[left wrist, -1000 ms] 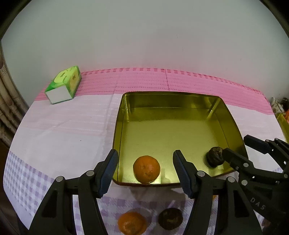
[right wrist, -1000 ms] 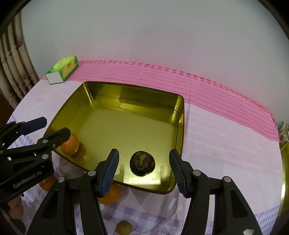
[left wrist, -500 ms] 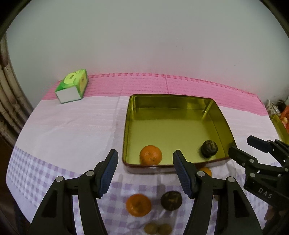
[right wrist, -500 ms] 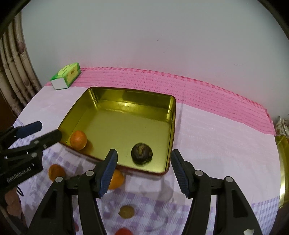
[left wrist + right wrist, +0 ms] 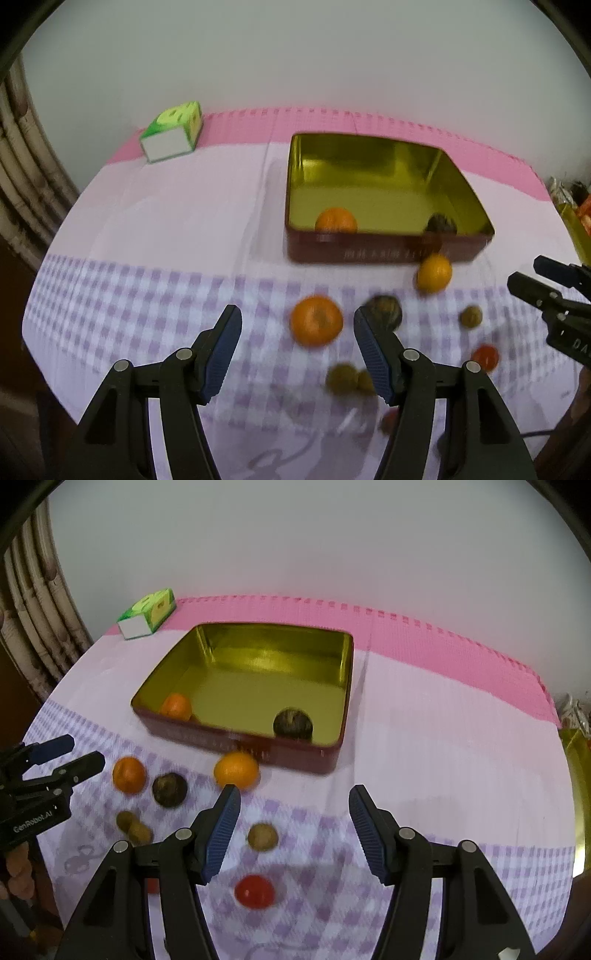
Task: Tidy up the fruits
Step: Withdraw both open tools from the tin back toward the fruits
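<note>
A: Where are the fruits?

B: An orange [image 5: 176, 706] and a dark fruit [image 5: 293, 723] sit in the tin [image 5: 347, 686]. The rest lie loose on the cloth [image 5: 443, 768] before it.

A: The grippers?

B: Left gripper [image 5: 297, 349] and right gripper [image 5: 293, 827] both hang above the cloth, jaws apart, holding nothing.

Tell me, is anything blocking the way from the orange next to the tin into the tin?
Only the tin's own near wall. The orange lies on the cloth right against it, so it has to be lifted over the rim. Inside, the floor behind that wall is bare between the small orange and the dark fruit.
</note>
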`<state>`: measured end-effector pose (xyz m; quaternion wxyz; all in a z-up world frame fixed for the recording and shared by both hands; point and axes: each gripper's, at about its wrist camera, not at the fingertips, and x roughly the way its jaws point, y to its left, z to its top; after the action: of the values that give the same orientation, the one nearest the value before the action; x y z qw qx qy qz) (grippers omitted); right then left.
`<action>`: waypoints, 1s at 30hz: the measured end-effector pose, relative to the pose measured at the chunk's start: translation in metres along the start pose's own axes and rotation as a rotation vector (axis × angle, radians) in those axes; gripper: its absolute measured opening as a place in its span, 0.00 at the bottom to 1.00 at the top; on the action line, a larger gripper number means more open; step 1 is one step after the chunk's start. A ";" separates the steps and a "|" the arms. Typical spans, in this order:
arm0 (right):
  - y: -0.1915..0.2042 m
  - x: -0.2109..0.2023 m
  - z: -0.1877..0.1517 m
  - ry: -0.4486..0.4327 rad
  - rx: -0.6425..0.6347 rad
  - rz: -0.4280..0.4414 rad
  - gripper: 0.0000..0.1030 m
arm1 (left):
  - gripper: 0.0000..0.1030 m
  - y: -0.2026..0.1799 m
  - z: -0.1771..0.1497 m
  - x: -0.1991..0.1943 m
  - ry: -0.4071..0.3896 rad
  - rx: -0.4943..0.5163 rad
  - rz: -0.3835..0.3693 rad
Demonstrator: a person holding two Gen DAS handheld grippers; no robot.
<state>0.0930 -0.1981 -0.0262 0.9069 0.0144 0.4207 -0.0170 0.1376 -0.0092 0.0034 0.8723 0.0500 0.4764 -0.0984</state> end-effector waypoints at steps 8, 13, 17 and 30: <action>0.000 -0.013 -0.042 0.060 0.003 0.014 0.57 | 0.62 -0.005 -0.042 -0.015 0.046 0.004 -0.027; 0.008 -0.019 -0.070 0.124 0.003 0.052 0.57 | 0.62 -0.013 -0.060 -0.021 0.081 0.028 -0.023; 0.025 -0.023 -0.089 0.175 -0.044 0.083 0.56 | 0.62 -0.010 -0.068 -0.029 0.082 0.017 -0.027; 0.072 -0.015 -0.097 0.246 -0.215 0.126 0.55 | 0.62 -0.003 -0.075 -0.030 0.100 -0.003 -0.012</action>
<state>0.0126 -0.1221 -0.0766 0.8442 -0.0544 0.5262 0.0867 0.0596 0.0047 -0.0115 0.8468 0.0507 0.5200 -0.1002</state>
